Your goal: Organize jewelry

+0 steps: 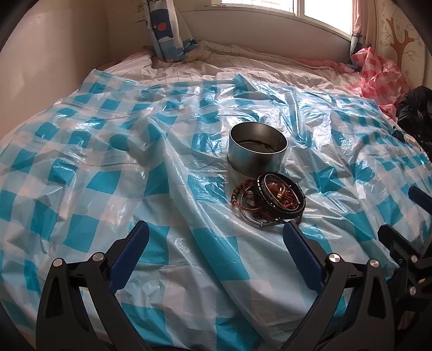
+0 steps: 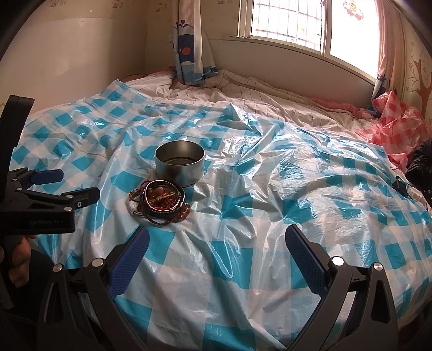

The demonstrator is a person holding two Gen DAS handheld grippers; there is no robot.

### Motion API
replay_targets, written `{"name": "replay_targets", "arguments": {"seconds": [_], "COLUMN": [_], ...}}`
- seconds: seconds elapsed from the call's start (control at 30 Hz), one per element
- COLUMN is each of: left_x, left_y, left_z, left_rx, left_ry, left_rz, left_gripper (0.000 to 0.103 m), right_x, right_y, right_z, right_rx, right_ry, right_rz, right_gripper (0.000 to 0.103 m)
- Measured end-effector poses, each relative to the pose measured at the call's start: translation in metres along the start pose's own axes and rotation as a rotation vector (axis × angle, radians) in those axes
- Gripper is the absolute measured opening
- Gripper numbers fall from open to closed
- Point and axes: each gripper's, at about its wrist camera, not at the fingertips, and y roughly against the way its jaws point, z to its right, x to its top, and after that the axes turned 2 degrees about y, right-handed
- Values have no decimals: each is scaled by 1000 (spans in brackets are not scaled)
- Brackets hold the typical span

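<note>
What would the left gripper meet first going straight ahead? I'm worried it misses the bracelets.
Probably the checked plastic sheet: the left gripper points left of the bracelet pile and metal tin, though depth is unclear.

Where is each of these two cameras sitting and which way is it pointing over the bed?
Left wrist: sits on the left gripper, open, looking forward across the checked plastic sheet at the metal tin and bracelet pile, right of centre; the right gripper's fingers show at the right edge.
Right wrist: sits on the right gripper, open, facing the window; the left gripper and a hand show at left.
Shared: tin, pile, sheet, curtain, pink bag.
</note>
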Motion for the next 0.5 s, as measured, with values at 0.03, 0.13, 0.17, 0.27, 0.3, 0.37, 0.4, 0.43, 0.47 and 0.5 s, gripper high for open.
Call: {"name": "replay_targets", "arguments": {"seconds": [0.03, 0.13, 0.17, 0.27, 0.3, 0.37, 0.4, 0.43, 0.47, 0.5], "left_x": [0, 0, 0, 0, 0, 0, 0, 0, 0, 1], "left_y": [0, 0, 0, -1, -1, -1, -1, -1, -1, -1], "left_z": [1, 6, 7, 6, 5, 5, 5, 5, 5, 4], "left_rx": [8, 30, 34, 36, 35, 35, 38, 39, 38, 37], "left_ry": [-6, -33, -36, -30, -27, -26, -29, -31, -31, -31], "left_rz": [0, 5, 6, 6, 5, 5, 5, 5, 4, 4], "left_gripper": [95, 95, 95, 95, 95, 95, 95, 95, 95, 95], "right_x": [0, 1, 0, 1, 0, 1, 0, 0, 0, 0], "right_y": [0, 0, 0, 0, 0, 0, 0, 0, 0, 0], "right_z": [0, 0, 0, 0, 0, 0, -1, -1, 0, -1], "right_rx": [0, 0, 0, 0, 0, 1, 1, 1, 3, 3], "right_ry": [0, 1, 1, 1, 0, 0, 0, 0, -2, -3], "right_rz": [0, 0, 0, 1, 1, 1, 1, 1, 1, 1], "right_gripper": [97, 97, 97, 97, 97, 97, 97, 97, 97, 97]}}
